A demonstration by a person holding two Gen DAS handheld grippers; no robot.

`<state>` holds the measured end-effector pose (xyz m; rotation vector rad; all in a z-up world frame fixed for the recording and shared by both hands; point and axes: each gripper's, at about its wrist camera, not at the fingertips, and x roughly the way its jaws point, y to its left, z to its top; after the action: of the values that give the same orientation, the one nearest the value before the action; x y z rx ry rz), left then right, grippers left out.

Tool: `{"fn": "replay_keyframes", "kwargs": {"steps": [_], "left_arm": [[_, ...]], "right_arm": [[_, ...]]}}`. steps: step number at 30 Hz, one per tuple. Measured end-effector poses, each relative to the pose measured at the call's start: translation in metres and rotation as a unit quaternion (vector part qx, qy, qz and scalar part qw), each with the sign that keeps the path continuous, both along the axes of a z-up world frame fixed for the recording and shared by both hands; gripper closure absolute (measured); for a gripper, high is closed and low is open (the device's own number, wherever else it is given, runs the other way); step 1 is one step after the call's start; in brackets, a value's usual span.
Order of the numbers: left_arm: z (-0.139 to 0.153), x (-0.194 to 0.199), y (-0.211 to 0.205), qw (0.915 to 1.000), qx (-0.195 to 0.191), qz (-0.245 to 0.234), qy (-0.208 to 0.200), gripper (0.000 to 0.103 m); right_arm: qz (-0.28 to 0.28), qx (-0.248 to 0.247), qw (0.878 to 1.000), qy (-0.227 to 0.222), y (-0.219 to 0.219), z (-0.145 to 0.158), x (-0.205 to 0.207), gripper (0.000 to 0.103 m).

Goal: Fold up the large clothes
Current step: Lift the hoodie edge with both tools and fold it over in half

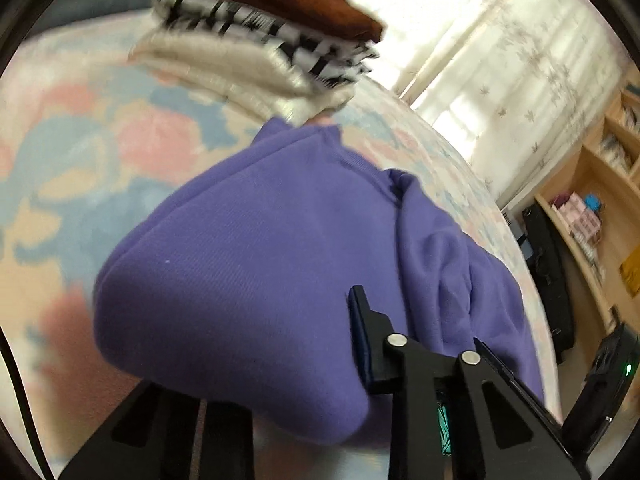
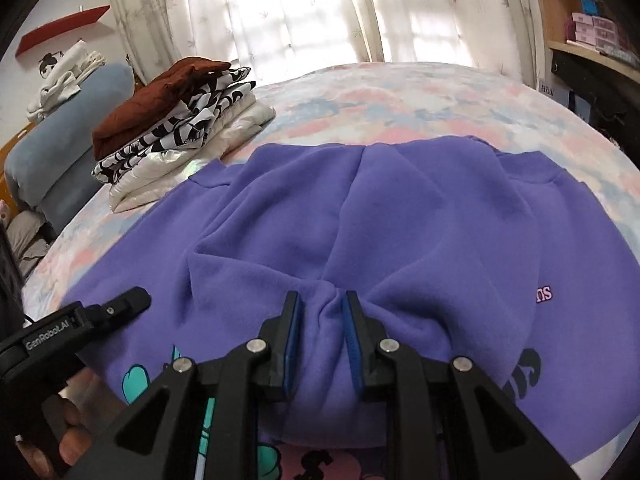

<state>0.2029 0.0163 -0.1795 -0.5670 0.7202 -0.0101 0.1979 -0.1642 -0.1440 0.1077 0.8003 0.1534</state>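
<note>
A purple sweatshirt [image 2: 420, 220] lies spread on the bed, its printed front showing at the near edge. My right gripper [image 2: 322, 300] is shut on a pinched ridge of its fabric near the middle of the near side. My left gripper [image 1: 320, 316] is at the garment's left edge [image 2: 128, 300]. In the left wrist view a thick fold of the purple sweatshirt [image 1: 248, 272] bulges against the one blue-padded finger [image 1: 362, 332] that shows. The fold covers the other finger, and the jaws look closed on the cloth.
A stack of folded clothes [image 2: 176, 120], brown on top, sits at the bed's far left [image 1: 260, 40]. The pastel bedspread [image 2: 400, 96] stretches beyond the sweatshirt. Blue pillows [image 2: 60, 148] lie left, a wooden shelf [image 1: 592, 200] stands right, curtains behind. A hand [image 2: 72, 420] holds the left gripper.
</note>
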Motion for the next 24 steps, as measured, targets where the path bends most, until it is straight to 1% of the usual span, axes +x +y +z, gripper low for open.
{"fn": "replay_keyframes", "kwargs": {"steps": [2,3,4,7,10,13,16,19,22,24], "left_arm": [[0.012,0.001,-0.009,0.9995,0.029,-0.004,-0.01,0.082],[0.02,0.002,-0.015,0.9987,0.05,-0.008,-0.01,0.082],[0.024,-0.003,-0.017,0.9981,0.059,-0.01,-0.013,0.082],[0.041,-0.003,-0.031,0.9953,0.093,-0.019,-0.021,0.083],[0.055,-0.007,-0.044,0.9908,0.129,-0.026,-0.03,0.084],[0.067,-0.011,-0.06,0.984,0.172,-0.028,-0.038,0.084],[0.082,-0.013,-0.084,0.9752,0.21,-0.04,-0.057,0.084],[0.097,-0.016,-0.107,0.9674,0.235,-0.057,-0.075,0.084],[0.111,-0.019,-0.136,0.9593,0.257,-0.075,-0.088,0.084],[0.119,-0.021,-0.158,0.9532,0.272,-0.088,-0.098,0.084]], "right_arm": [[0.001,0.003,1.0,-0.001,0.0,0.0,0.0,0.082],[0.002,0.009,1.0,-0.004,-0.001,0.0,-0.001,0.082],[0.003,0.015,1.0,-0.006,-0.002,0.0,-0.001,0.082],[0.006,0.04,0.999,-0.008,-0.009,-0.003,-0.001,0.081],[0.008,0.051,0.999,-0.005,-0.013,-0.003,-0.001,0.081],[0.009,0.059,0.998,-0.001,-0.015,-0.003,-0.002,0.081],[0.012,0.085,0.996,0.011,-0.022,-0.004,-0.001,0.081],[0.014,0.121,0.992,0.027,-0.033,-0.005,0.001,0.081],[0.02,0.146,0.988,0.046,-0.041,-0.006,0.003,0.081],[0.028,0.169,0.983,0.061,-0.05,-0.005,0.003,0.082]]}}
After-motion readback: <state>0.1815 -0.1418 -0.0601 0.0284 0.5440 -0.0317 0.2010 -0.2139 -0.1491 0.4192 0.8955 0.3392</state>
